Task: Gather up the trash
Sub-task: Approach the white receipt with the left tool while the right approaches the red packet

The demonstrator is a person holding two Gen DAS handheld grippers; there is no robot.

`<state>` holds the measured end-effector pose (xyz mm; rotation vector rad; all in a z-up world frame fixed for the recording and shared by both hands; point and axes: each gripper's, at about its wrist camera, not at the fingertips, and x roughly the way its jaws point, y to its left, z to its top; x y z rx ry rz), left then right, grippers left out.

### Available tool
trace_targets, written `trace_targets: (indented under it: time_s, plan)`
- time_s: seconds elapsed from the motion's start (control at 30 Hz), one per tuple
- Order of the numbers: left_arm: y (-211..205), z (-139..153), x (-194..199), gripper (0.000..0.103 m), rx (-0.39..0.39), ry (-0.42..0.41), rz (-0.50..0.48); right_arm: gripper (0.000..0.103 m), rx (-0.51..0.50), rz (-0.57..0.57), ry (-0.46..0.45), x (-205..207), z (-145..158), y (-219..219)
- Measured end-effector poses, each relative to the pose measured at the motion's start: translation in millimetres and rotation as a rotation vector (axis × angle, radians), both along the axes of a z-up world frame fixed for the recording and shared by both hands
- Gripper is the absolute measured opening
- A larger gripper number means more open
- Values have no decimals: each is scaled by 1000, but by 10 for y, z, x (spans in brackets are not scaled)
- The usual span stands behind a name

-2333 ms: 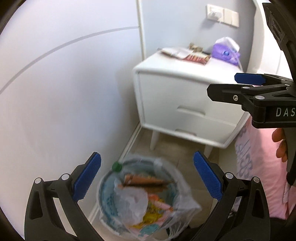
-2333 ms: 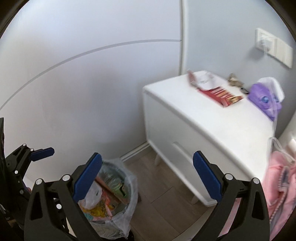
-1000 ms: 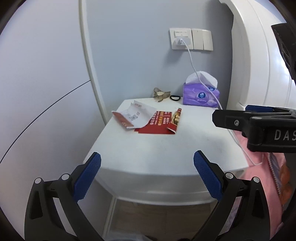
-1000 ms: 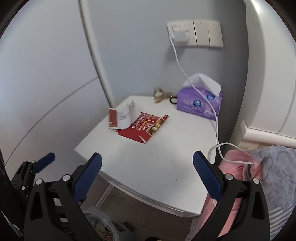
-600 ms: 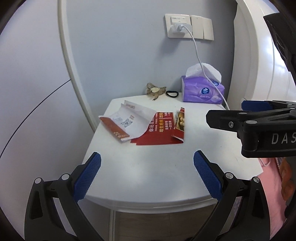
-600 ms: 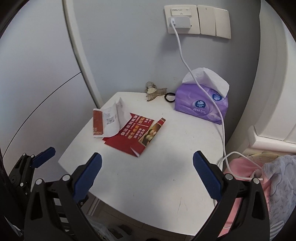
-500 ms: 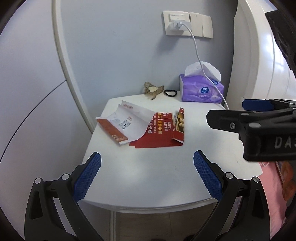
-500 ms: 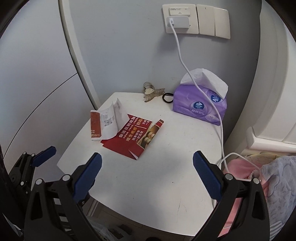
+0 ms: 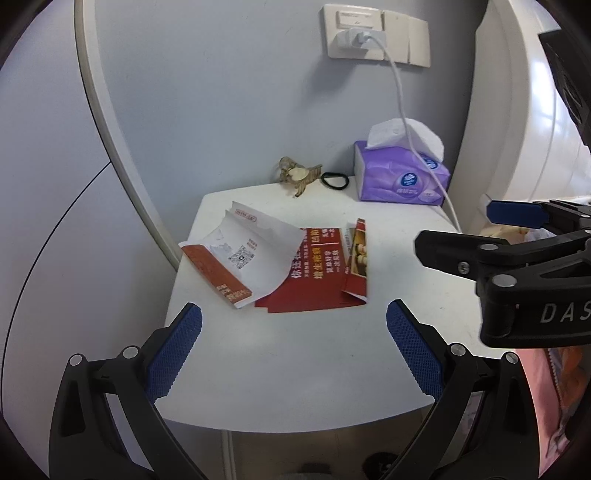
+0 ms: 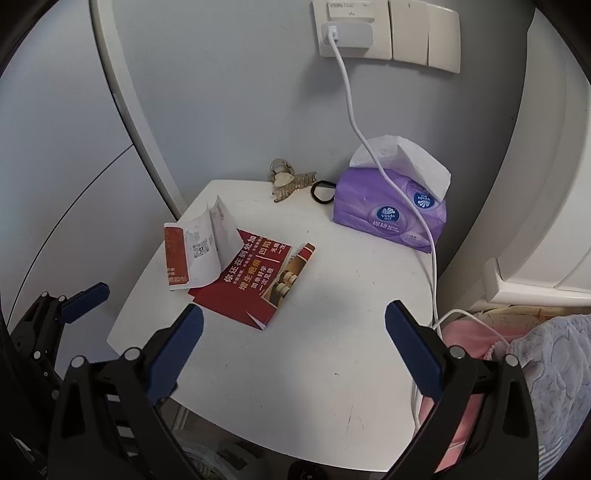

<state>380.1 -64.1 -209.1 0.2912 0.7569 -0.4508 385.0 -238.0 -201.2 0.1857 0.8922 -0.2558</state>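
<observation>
A red printed leaflet (image 9: 317, 275) lies on the white nightstand (image 9: 295, 365), with a curled white and red paper (image 9: 240, 254) on its left edge. Both show in the right wrist view: the leaflet (image 10: 251, 282) and the curled paper (image 10: 199, 251). My left gripper (image 9: 294, 350) is open and empty, hovering over the nightstand's front, just short of the papers. My right gripper (image 10: 294, 352) is open and empty, over the nightstand (image 10: 332, 362) right of the leaflet. The right gripper also shows at the right of the left wrist view (image 9: 517, 236).
A purple tissue pack (image 10: 391, 214), a hair claw (image 10: 291, 184) and a black hair tie (image 10: 323, 192) sit at the back of the nightstand. A white charger cable (image 10: 369, 147) hangs from the wall socket (image 10: 347, 31). Pink and grey bedding (image 10: 517, 354) lies right.
Both grippers have risen from the trash bin on the floor to the nightstand top and moved closer to the papers. Both stay open.
</observation>
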Motion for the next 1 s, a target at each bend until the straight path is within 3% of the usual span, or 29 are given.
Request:
trace_targets:
  time_s: [0.43, 1.0]
  plan:
    - [1, -125, 400, 97, 73, 34, 33, 96, 37, -21, 74, 295, -173, -150]
    - [-30, -397, 1000, 97, 108, 91, 5, 96, 89, -57, 179, 817, -520, -290]
